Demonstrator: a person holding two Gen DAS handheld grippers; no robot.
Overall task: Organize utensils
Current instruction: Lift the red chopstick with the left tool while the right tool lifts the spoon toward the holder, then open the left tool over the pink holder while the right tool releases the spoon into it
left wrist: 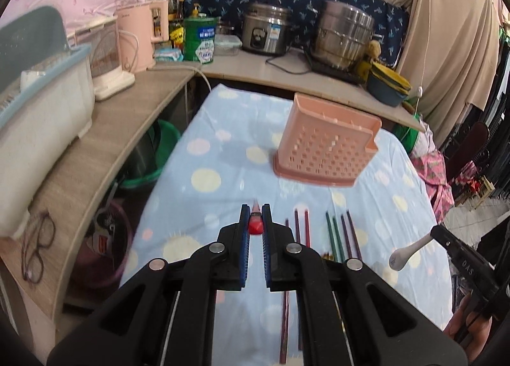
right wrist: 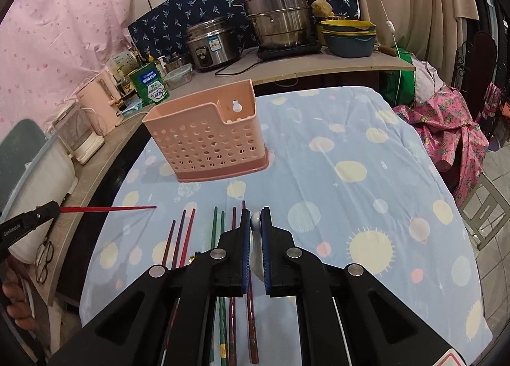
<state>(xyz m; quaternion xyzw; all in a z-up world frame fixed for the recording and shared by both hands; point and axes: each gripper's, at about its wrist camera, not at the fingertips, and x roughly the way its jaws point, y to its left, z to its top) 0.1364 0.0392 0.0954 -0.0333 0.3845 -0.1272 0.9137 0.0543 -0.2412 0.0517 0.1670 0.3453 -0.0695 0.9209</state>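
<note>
We hold both grippers level above the table — left gripper [left wrist: 255, 222] clamps a red chopstick [right wrist: 108, 208], right gripper [right wrist: 255, 222] pinches a white spoon [left wrist: 411, 249]; pink holder [right wrist: 207, 139] at twelve o'clock.

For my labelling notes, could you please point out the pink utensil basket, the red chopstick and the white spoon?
pink utensil basket [right wrist: 207, 146]: right wrist view, perforated front wall.
red chopstick [right wrist: 108, 208]: right wrist view, mid-shaft.
white spoon [left wrist: 402, 258]: left wrist view, bowl end.

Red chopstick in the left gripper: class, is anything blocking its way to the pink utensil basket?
Nothing visible does. The left gripper holds the red chopstick above bare tablecloth, and the pink utensil basket stands open-topped beyond; the other chopsticks lie to the side.
</note>
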